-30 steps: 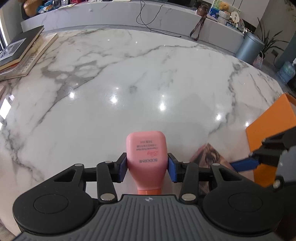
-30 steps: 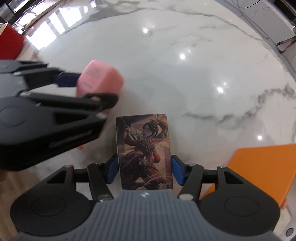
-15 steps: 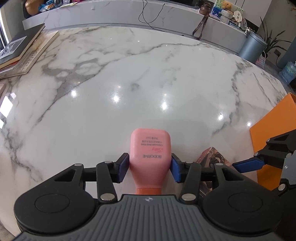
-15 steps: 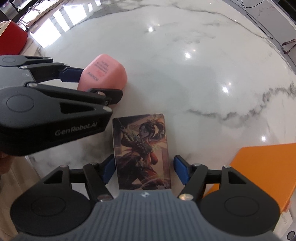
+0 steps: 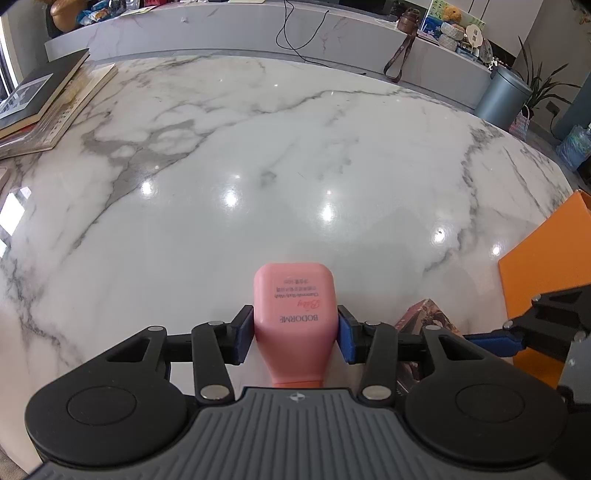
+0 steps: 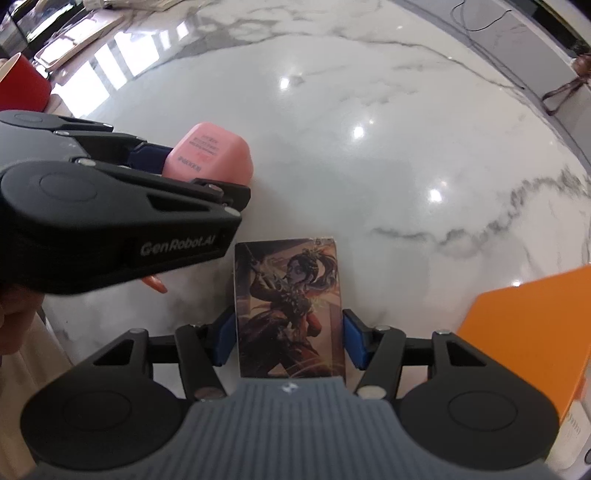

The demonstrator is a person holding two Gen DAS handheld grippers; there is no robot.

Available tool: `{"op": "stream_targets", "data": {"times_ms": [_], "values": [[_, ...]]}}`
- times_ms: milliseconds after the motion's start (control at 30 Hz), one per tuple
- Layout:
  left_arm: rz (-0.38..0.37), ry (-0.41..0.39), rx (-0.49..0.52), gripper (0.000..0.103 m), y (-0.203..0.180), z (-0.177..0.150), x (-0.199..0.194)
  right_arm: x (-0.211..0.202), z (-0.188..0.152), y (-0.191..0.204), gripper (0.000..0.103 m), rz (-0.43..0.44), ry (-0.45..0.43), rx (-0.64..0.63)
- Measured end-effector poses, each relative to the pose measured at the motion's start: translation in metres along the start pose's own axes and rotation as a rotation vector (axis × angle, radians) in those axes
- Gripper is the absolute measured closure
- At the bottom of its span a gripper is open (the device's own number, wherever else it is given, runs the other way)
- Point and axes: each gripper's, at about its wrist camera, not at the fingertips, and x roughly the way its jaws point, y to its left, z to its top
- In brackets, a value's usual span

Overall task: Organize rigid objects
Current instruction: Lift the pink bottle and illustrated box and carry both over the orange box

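My left gripper [image 5: 295, 334] is shut on a pink BODORME bottle [image 5: 295, 314] with an orange cap, held low over the white marble table [image 5: 258, 166]. The bottle also shows in the right wrist view [image 6: 210, 157], with the left gripper [image 6: 177, 170] around it. My right gripper [image 6: 290, 338] is shut on an illustrated card box [image 6: 290, 302] showing a woman with a ponytail, close to the tabletop. A corner of that box [image 5: 428, 317] shows right of the bottle, with one blue right fingertip [image 5: 491, 341] beside it.
An orange box [image 6: 532, 332] lies at the right table edge and also shows in the left wrist view [image 5: 546, 251]. Stacked books [image 5: 40, 103] lie at the far left. A red container [image 6: 20, 88] stands at the far left. A raised marble ledge [image 5: 258, 29] runs along the back.
Both grippers have drawn back slightly toward the near edge with their objects. The right gripper's jaws widened for a moment, then closed on the card box again. The bottle stays gripped.
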Motion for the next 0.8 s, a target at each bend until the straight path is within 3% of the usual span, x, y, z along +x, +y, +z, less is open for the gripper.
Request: {"op": "stream_targets", "data": {"times_ms": [200,533,800], "values": [[-0.074,-0.052,-0.038,0.053,0.006,0.005,-0.015,-0.024,-0.016,0.006,0.045,-0.055,-0.103,0.034],[-0.087,-0.16,0.008,0.053,-0.008,0.01,-0.066,-0.084,-0.044,-0.005,0.045,-0.078,-0.319,0.165],[-0.113,-0.236,-0.007,0.053,-0.019,-0.009,-0.112,-0.14,-0.078,-0.022,0.045,-0.073,-0.516,0.317]]}}
